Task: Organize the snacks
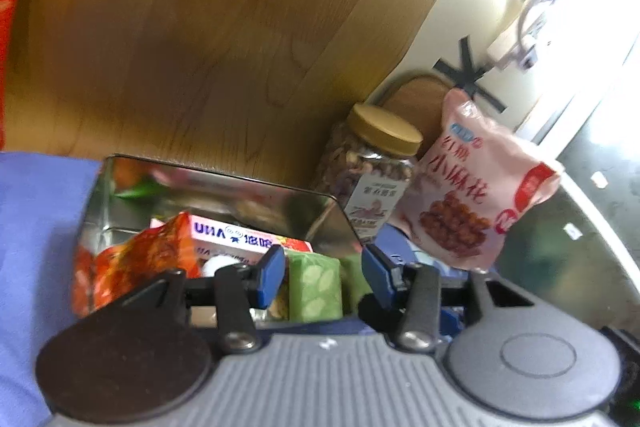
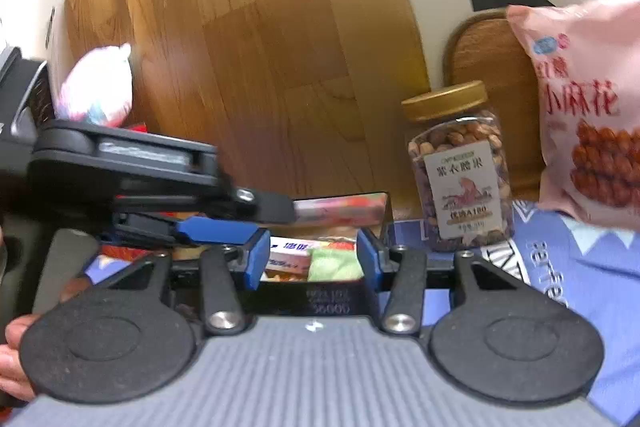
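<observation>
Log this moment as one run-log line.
left gripper: open over metal tin | right gripper: open, empty | tin: pink box, green packet | nut jar, pink snack bag: outside tin

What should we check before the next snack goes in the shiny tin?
1. Metal tin open on top: ok.
2. Room left in the tin beside the green packet and pink box: cannot tell.
3. Left gripper jaws apart and empty: ok.
4. Right gripper jaws apart and empty: ok.
5. Nut jar upright, lid on: ok.
6. Pink snack bag standing steady: cannot tell.
</observation>
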`<act>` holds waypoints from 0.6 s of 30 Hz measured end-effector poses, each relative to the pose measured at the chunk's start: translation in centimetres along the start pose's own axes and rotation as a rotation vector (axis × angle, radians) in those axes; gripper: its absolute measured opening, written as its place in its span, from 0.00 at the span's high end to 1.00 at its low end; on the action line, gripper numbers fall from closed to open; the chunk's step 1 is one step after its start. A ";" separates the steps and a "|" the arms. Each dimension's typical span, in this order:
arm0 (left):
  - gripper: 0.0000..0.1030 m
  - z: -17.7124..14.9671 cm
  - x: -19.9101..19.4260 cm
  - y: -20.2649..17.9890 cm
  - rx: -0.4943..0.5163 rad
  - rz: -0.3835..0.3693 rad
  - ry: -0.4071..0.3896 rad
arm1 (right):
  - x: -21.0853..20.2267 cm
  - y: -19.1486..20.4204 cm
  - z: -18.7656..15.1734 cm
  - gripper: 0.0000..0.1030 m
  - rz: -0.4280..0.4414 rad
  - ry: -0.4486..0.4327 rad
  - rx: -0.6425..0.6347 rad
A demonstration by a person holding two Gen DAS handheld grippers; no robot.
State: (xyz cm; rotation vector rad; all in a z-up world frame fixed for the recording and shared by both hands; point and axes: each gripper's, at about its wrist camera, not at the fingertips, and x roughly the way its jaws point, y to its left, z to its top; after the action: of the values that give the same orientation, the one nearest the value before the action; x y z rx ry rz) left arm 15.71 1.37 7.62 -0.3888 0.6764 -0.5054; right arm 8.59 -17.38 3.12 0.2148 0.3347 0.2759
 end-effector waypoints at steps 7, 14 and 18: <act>0.53 -4.0 -6.3 2.4 -0.040 0.034 -0.012 | -3.8 -0.2 -2.3 0.51 0.073 0.045 0.102; 0.53 -8.3 -9.0 5.5 -0.157 0.037 0.042 | -3.0 1.0 -6.1 0.51 0.146 0.227 0.160; 0.53 -9.6 -10.0 6.1 -0.185 0.031 0.043 | -1.8 2.9 -7.1 0.51 0.154 0.301 0.101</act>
State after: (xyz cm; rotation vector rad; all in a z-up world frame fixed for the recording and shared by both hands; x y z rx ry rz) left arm 4.50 10.22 2.65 -0.5414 0.7724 -0.4239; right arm 3.80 -14.09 -2.20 0.2996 0.6326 0.4457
